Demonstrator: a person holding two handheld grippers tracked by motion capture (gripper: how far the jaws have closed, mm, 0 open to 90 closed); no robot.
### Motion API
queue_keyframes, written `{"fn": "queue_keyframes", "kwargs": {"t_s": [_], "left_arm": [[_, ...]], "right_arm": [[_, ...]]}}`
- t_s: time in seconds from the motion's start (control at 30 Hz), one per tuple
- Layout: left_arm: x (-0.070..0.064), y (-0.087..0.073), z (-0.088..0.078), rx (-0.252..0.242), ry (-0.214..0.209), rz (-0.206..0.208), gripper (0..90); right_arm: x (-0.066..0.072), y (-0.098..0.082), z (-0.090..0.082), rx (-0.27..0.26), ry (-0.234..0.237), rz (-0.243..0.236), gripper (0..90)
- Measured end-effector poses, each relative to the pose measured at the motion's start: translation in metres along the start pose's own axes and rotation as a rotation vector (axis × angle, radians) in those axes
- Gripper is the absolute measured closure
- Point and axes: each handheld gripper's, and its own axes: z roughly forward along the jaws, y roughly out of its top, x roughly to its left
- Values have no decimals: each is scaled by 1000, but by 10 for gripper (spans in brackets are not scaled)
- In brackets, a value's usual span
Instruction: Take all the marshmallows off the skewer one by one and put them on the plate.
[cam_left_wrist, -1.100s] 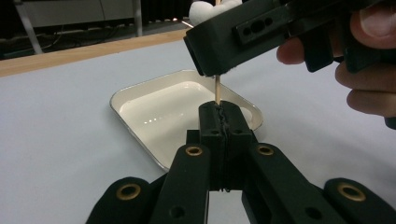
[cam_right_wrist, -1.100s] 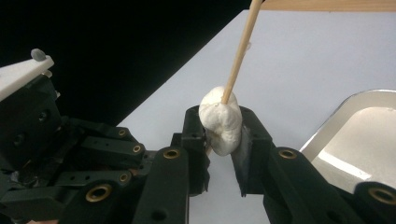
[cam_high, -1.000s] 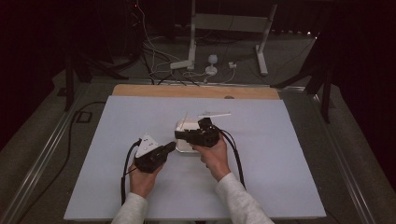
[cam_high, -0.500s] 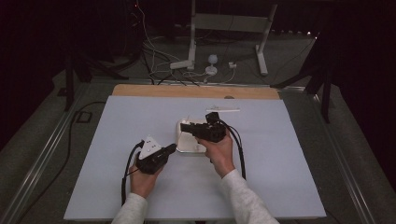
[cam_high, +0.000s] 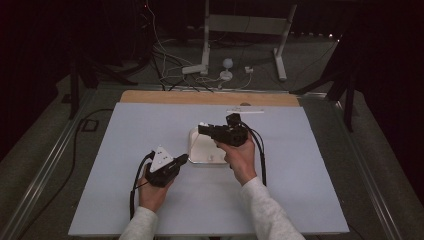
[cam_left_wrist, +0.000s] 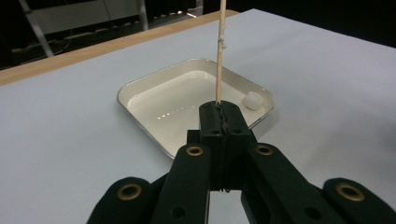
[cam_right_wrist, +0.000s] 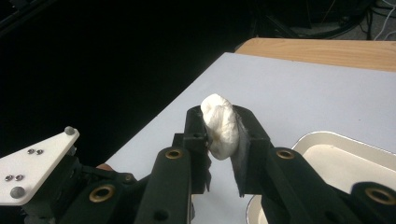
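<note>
Partway through, by the look of it: threading soft white lumps onto a stick. Clenched tight on the butt of a thin wooden skewer with the left gripper, jaws pressed together on it, the stick rising straight out from the tips and ending out of frame. Parked just beside the near corner of the shallow white tray on the pale table. Squeezed around one white ball with the right gripper, pads pressing its two sides so that it bulges above them (soft stuff, likely marshmallow or dough, hard to say which). Held clear of the tray, up over its far side in the high view, and well apart from the skewer's point. Done so far, judging from this: stick secured, one ball picked up and lifted. Possibly a trace of earlier work too, going by the small pale smear high on the skewer, though too small to read. Left to do: bringing ball and tip together, pushing the ball down the stick, then fetching the second ball lying in the tray's far corner.
</note>
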Motion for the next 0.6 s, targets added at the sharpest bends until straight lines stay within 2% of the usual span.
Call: {"fn": "queue_keyframes", "kwargs": {"t_s": [0.17, 0.43, 0.47, 0.5, 0.53, 0.57, 0.6], "left_arm": [[0, 0, 0, 6, 16, 18, 900], [2, -2, 0, 5, 14, 11, 900], [2, -2, 0, 12, 16, 8, 900], [3, -4, 2, 49, 44, 18, 900], [5, -9, 3, 68, 55, 12, 900], [10, -13, 2, 62, 43, -37, 900], [14, -14, 0, 50, 37, -73, 900]], "right_arm": [[-1, 2, -1, -6, -3, 0, 778], [-4, 5, -5, -25, -1, 11, 778], [-4, 5, -6, -27, -3, 11, 777], [-4, 6, -7, -33, -6, 9, 779], [-5, 8, -11, -68, -7, 16, 784], [-8, 12, -18, -102, 1, 43, 787], [-10, 17, -26, -121, 0, 48, 788]]}}
